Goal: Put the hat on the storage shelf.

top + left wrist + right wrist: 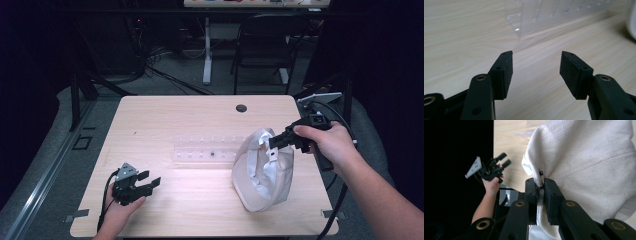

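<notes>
A: High view: right hand-held gripper [274, 142] is clamped on the rim of the cap [261, 172], near the back strap. Cap sits on the right half of the desk [150, 115], partly propped up by that pinch. Left hand-held gripper [148, 182] hangs open and empty over the front-left corner.

B: Risk?

A: The bite looks thin. Lift fast and I'd guess the fabric slips out, or the cap swings and clips the clear tray [205, 150] just beside it.

B: Left gripper view?

A: Jaws wide apart, bare desk between them, clear tray [554, 15] ahead. Swing in low and it could shove the tray.

B: Right gripper view?

A: Jaws tight on a fold of the cap [586, 165] at the seam. Grip is off-centre, so the cap may twist once it hangs free. Left hand-held gripper [504, 160] well apart, no support yet.
</notes>
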The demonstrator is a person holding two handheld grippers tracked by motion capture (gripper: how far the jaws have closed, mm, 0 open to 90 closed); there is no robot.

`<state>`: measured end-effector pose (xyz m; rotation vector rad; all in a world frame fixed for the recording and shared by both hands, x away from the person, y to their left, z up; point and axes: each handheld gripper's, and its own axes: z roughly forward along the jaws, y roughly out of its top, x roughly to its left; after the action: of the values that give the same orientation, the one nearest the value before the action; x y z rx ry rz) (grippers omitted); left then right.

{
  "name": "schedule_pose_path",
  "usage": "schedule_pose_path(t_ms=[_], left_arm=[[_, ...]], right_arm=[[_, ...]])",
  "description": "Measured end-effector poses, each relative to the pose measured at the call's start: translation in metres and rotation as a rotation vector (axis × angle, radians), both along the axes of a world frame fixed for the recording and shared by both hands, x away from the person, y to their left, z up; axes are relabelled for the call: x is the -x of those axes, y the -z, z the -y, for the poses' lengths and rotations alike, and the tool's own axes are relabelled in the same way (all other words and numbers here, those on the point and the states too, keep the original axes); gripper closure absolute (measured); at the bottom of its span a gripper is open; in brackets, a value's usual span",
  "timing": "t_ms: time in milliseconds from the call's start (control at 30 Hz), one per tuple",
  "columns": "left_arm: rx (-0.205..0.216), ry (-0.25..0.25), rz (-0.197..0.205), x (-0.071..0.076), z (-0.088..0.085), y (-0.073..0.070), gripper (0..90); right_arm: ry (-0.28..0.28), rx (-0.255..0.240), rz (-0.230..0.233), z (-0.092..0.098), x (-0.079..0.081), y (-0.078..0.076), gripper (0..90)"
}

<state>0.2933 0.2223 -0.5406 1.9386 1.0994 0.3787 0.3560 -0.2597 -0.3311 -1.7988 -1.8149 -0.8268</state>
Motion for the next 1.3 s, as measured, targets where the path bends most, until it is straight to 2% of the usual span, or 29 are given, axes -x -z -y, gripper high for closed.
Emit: schedule_pose_path(t_ms=[233,367,433,567,633,800,1067,1200,1300], left_arm=[[-0.008,0.113,0.064,0.010,0.039,-0.022,43.7],[-0.008,0.156,0.106,0.012,0.059,-0.033,43.4],[-0.002,0.177,0.113,0.012,0.070,-0.038,43.4],[0.013,0.197,0.118,0.010,0.083,-0.045,43.7],[0.014,0.206,0.140,0.011,0.089,-0.051,43.9],[0.018,0.236,0.168,0.009,0.103,-0.063,45.0],[0.001,0.260,0.219,0.007,0.124,-0.078,44.7],[-0.023,0.285,0.241,0.004,0.139,-0.083,43.3],[-0.027,0.289,0.239,-0.001,0.152,-0.082,41.5]], right_arm=[[0.032,-0.052,0.035,0.003,-0.004,-0.014,82.2],[0.036,-0.074,0.056,0.000,-0.008,-0.022,82.3],[0.051,-0.090,0.066,-0.003,-0.011,-0.024,82.3],[0.038,-0.102,0.078,-0.008,-0.016,-0.029,82.3],[0.044,-0.110,0.088,-0.011,-0.019,-0.032,82.3],[0.057,-0.137,0.109,-0.019,-0.027,-0.038,82.3],[0.077,-0.157,0.133,-0.025,-0.040,-0.045,82.3],[0.096,-0.178,0.147,-0.029,-0.048,-0.050,82.3],[0.110,-0.182,0.153,-0.034,-0.053,-0.053,82.3]])
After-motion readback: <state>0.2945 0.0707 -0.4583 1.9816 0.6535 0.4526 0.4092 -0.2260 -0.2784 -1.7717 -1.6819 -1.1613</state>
